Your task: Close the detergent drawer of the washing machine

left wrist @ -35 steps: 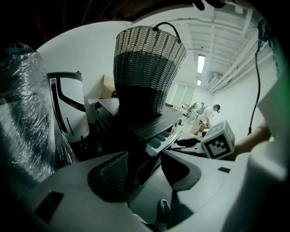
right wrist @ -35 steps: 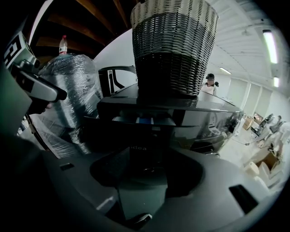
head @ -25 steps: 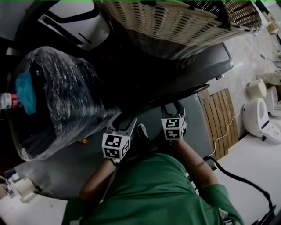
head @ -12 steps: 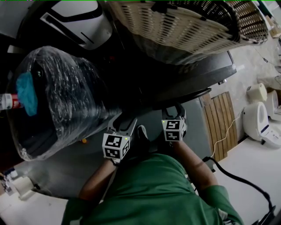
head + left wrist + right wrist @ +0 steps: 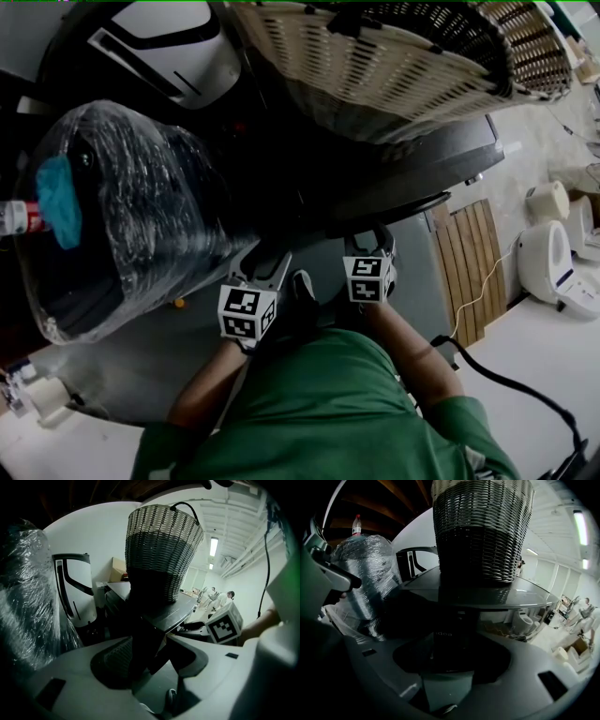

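Observation:
The dark washing machine (image 5: pixel 441 150) stands in front of me with a woven basket (image 5: pixel 394 56) on its lid. Its front panel (image 5: pixel 443 633) is in deep shadow and carries faint lettering; I cannot make out the detergent drawer's outline. My left gripper (image 5: pixel 262 255) and right gripper (image 5: pixel 371 234) sit side by side, both pointing at that shadowed front just under the lid's edge. In the left gripper view the basket (image 5: pixel 161 550) towers above and the other gripper's marker cube (image 5: pixel 225 625) shows at the right. The dark fingers merge with the shadow in both gripper views.
A large bundle wrapped in clear film (image 5: pixel 122 216) lies close on the left, with a bottle (image 5: pixel 17 216) beyond it. A white appliance (image 5: pixel 169 37) stands at the back. A wooden slatted mat (image 5: pixel 473 258), white fixtures (image 5: pixel 544 248) and a black cable (image 5: pixel 506 380) are on the right.
The right gripper has edged slightly toward the machine front. The left gripper has stayed in place. The head view has shifted a little.

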